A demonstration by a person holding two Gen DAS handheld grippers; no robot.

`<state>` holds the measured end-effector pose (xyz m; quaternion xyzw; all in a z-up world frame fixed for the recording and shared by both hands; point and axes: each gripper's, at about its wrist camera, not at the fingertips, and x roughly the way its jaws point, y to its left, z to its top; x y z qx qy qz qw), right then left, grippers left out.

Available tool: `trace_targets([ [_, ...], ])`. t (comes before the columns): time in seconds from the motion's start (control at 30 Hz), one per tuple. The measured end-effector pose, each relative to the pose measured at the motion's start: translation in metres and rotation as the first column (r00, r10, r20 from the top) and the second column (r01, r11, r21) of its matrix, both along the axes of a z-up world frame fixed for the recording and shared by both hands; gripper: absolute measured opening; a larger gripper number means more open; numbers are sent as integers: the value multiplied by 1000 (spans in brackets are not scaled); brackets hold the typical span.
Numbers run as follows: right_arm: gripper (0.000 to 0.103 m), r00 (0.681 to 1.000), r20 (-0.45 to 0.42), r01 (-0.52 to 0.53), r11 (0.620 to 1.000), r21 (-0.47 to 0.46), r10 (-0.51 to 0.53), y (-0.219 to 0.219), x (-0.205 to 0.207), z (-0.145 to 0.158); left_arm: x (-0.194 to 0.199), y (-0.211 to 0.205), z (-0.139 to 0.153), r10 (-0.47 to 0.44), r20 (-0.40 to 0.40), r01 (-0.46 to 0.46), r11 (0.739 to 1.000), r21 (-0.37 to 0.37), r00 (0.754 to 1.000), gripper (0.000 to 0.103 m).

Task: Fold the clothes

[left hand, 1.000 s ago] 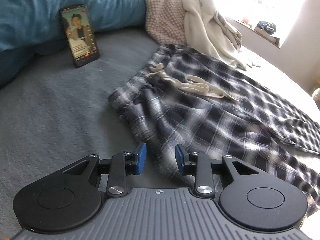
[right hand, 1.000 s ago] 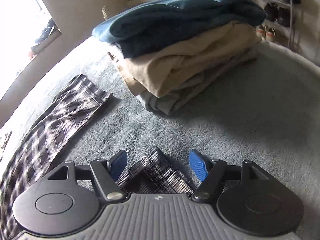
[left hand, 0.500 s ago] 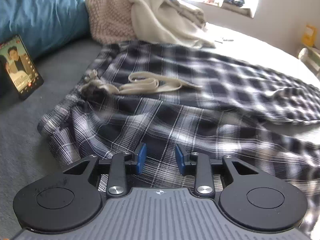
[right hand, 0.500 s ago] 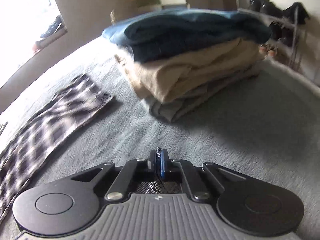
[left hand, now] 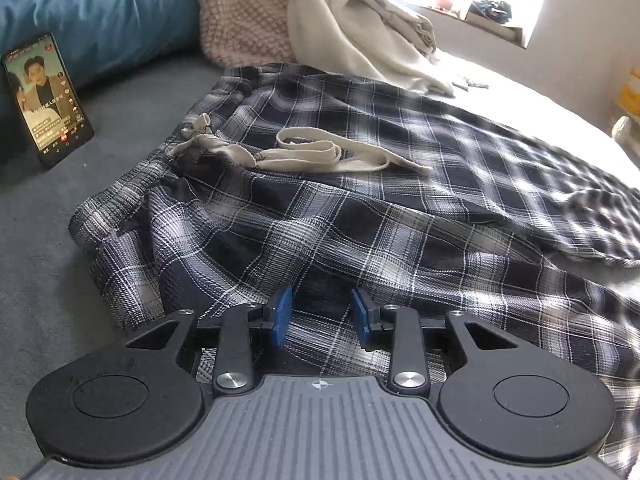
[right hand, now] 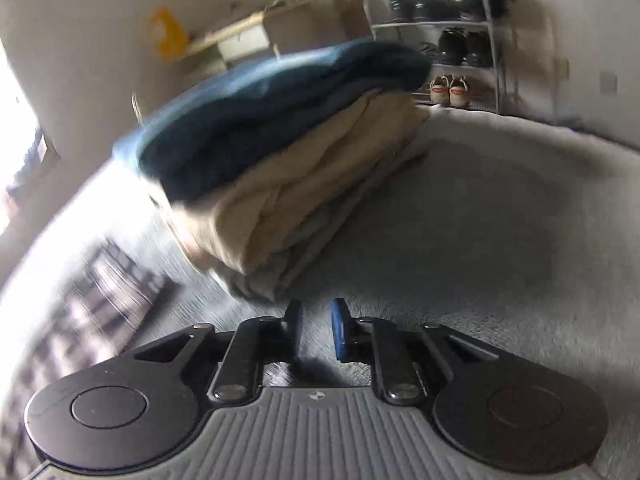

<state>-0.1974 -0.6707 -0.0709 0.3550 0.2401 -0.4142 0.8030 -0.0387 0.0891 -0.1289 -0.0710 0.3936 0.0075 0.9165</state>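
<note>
Dark plaid trousers (left hand: 360,208) lie crumpled on the grey bed cover (left hand: 48,280), with a cream drawstring (left hand: 320,152) loose at the waist. My left gripper (left hand: 320,316) hovers open low over the near plaid fabric, its blue pads (left hand: 282,314) apart with cloth showing between and under them. In the right wrist view, my right gripper (right hand: 318,328) stands open by a narrow gap over the grey cover (right hand: 480,260), holding nothing. A blurred plaid trouser leg (right hand: 104,284) lies to its left.
A stack of folded clothes (right hand: 280,152), blue on top of beige and grey, sits just ahead of the right gripper. A phone (left hand: 46,96) leans on a blue pillow (left hand: 100,8). Knit and cream garments (left hand: 332,28) are piled beyond the trousers. A shoe rack (right hand: 460,52) stands by the wall.
The left gripper moved from the bed cover onto the trousers, staying open. The right gripper shut on a plaid hem, then opened again; the cloth is gone from its fingers and the view swung.
</note>
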Motion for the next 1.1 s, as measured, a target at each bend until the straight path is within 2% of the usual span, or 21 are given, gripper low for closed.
trace_targets([
  [0.2, 20, 994, 71, -85, 996, 1, 85, 27, -56, 30, -7, 4, 6, -4, 16, 5, 999, -32, 1000, 34],
  [0.37, 24, 990, 138, -33, 998, 51, 26, 36, -115, 51, -23, 6, 15, -37, 47, 40, 997, -60, 998, 35],
  [0.53, 25, 987, 146, -100, 976, 195, 72, 56, -138, 35, -36, 5, 18, -82, 39, 86, 989, -119, 996, 37],
  [0.67, 25, 982, 156, -153, 939, 308, 109, 73, -156, 22, -46, 1, 14, -127, 17, 128, 978, -164, 992, 37],
  [0.73, 25, 980, 156, -170, 915, 367, 120, 77, -159, 5, -50, -2, 10, -157, 6, 156, 974, -167, 988, 38],
  [0.8, 24, 995, 46, -103, 917, 384, 93, 81, -166, -9, -55, -6, 6, -176, -4, 174, 974, -143, 984, 38],
  [0.87, 22, 992, -121, 4, 950, 311, 36, 82, -174, -13, -58, -3, 5, -177, 0, 175, 974, -144, 984, 38],
  [0.9, 21, 992, -123, 50, 953, 298, -13, 82, -182, -13, -59, -1, 6, -171, 4, 170, 973, -155, 985, 38],
  [0.93, 23, 995, -81, 84, 947, 309, -62, 82, -190, -10, -59, 1, 6, -165, 7, 164, 972, -165, 986, 38],
  [1.03, 27, 993, -14, 114, 945, 306, -116, 83, -194, 0, -58, 6, 6, -151, 8, 150, 972, -182, 988, 38],
  [1.07, 31, 992, -14, 122, 946, 300, -123, 83, -192, 1, -58, 7, 6, -149, 8, 148, 971, -189, 989, 38],
  [1.1, 48, 991, -13, 133, 942, 307, -135, 82, -189, 0, -58, 8, 6, -148, 8, 147, 970, -195, 989, 38],
])
